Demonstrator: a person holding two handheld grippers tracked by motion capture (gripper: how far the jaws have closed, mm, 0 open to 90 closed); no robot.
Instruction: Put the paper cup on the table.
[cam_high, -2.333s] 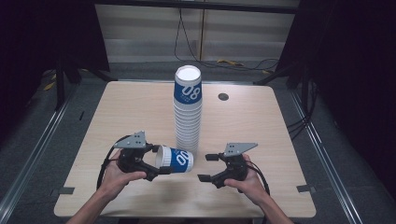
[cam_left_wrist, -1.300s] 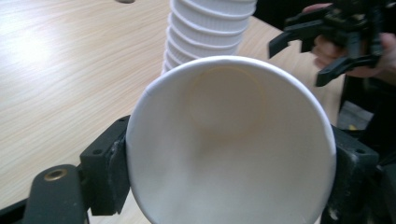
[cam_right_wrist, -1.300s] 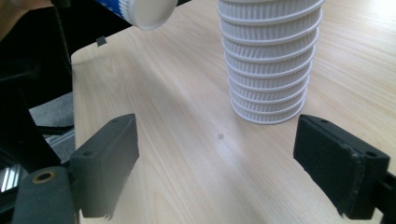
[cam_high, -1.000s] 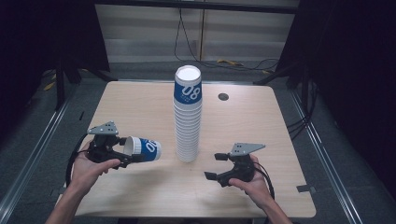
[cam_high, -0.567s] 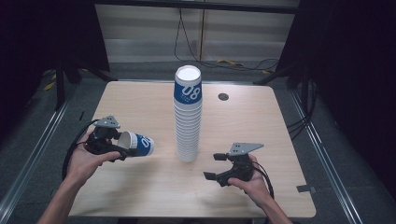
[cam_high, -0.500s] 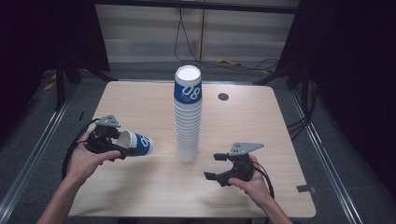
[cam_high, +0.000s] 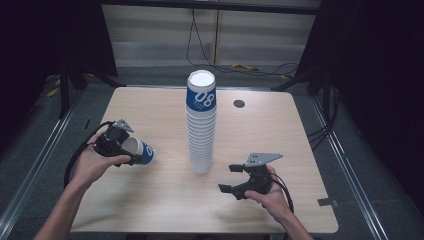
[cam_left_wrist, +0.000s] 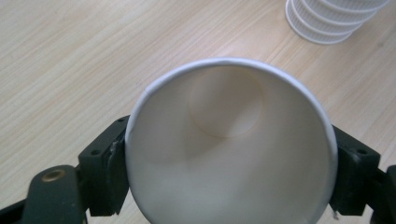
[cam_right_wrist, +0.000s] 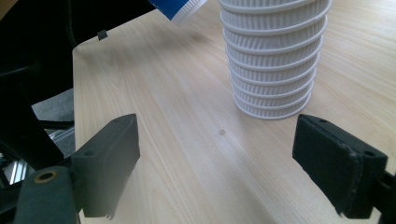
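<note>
While left gripper (cam_high: 120, 146) clamps cup (cam_high: 139, 151), base points toward stack (cam_high: 201, 125).

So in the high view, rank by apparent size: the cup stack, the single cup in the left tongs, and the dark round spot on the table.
1. Cup stack
2. Single cup, held on its side in the left tongs
3. Dark round spot, farthest from the camera, yet clearly smallest

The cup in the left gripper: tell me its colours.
The cup is blue outside with white print and a white rim, plain white inside; the high view shows it best.
</note>
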